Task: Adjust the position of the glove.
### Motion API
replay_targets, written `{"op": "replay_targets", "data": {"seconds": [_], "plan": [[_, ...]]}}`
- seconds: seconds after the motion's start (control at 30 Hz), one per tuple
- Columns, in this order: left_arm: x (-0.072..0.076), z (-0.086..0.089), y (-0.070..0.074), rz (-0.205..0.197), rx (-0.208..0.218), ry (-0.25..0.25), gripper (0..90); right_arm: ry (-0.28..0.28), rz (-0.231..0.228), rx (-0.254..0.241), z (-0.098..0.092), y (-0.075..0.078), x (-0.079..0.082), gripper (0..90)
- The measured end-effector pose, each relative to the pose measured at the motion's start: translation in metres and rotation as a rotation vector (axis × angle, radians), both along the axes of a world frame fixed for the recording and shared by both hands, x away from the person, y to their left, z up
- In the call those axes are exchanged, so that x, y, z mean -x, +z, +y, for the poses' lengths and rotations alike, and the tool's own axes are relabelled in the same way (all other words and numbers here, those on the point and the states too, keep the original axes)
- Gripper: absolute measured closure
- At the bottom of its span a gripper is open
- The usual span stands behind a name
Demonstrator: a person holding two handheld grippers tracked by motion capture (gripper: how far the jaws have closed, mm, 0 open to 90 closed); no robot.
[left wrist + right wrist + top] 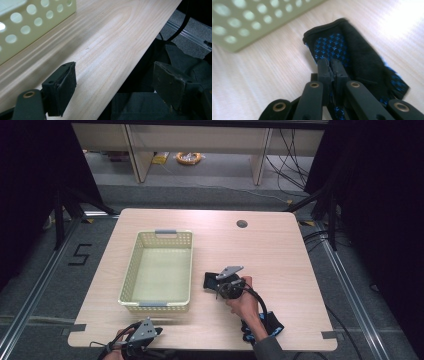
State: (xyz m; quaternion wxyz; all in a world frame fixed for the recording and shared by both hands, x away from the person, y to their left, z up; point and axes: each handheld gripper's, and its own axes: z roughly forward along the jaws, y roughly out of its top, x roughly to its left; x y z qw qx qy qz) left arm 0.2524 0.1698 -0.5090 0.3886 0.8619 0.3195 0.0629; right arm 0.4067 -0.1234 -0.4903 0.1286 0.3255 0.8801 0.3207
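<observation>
Your right hand-held gripper [331, 65] has its jaws pressed together on a black glove [352, 57] of soft knit with blue grip dots, which lies flat on the table [280, 250] just off the basket's right side, toward the near edge. A second glove [265, 326] lies at the near edge under your forearm. Your left hand-held gripper [112, 85] hangs over the near edge by the left corner, jaws wide apart and empty. The table is pale wood-grain with rounded corners. One cream plastic basket [131, 270], perforated with round holes, stands left of centre. Grey floor and dark curtains surround it.
</observation>
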Motion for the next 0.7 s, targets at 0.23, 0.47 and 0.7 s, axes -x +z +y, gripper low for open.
{"op": "replay_targets", "data": {"seconds": [0.23,0.47,0.7], "plan": [[0.0,0.001,0.001,-0.013,0.016,-0.002,18.8,0.069,-0.05,-0.019,-0.009,0.023,0.013,87.9],[0.001,0.0,0.001,0.001,0.028,0.02,18.8,0.12,-0.109,-0.053,-0.026,0.049,0.046,87.9],[-0.001,0.001,0.001,-0.009,0.022,0.005,18.7,0.164,-0.13,-0.056,-0.029,0.057,0.073,87.8]]}}
